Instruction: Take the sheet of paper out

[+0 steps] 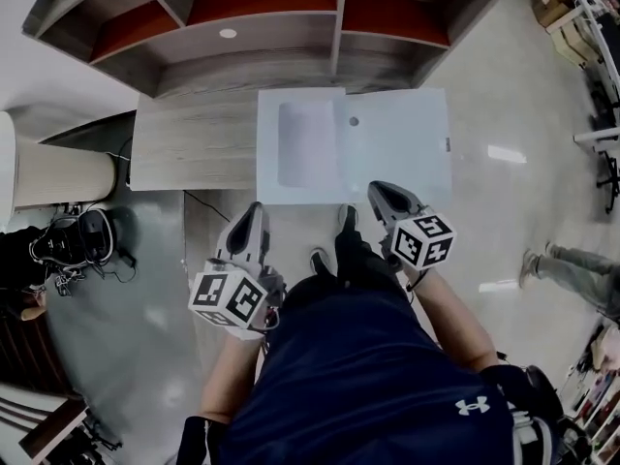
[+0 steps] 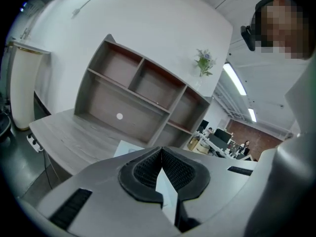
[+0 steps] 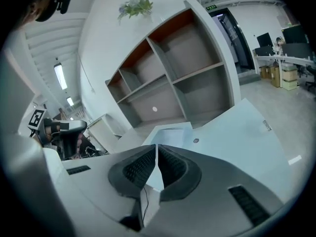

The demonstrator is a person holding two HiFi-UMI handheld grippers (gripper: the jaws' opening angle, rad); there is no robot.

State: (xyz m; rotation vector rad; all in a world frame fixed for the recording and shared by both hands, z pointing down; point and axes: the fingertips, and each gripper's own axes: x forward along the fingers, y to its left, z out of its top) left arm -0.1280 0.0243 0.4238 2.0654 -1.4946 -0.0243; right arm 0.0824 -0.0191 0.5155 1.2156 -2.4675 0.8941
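Note:
An open pale-blue folder (image 1: 397, 143) lies flat on the wooden desk (image 1: 184, 148), with a snap button (image 1: 354, 121) near its fold. A white sheet of paper (image 1: 306, 143) rests on its left half. My left gripper (image 1: 255, 209) hovers just short of the desk's near edge, below the folder's left corner, jaws shut and empty. My right gripper (image 1: 380, 190) hangs over the folder's near edge, also shut on nothing. In the right gripper view the shut right gripper (image 3: 156, 146) points at the sheet (image 3: 170, 131) and flap (image 3: 242, 132). The left gripper (image 2: 161, 149) is closed too.
A grey shelf unit (image 1: 262, 27) with orange-backed compartments stands at the desk's far side. A pale cylinder (image 1: 58, 172) and a dark bag (image 1: 82, 240) are left of the desk. Another person's legs (image 1: 581, 264) show on the floor at right.

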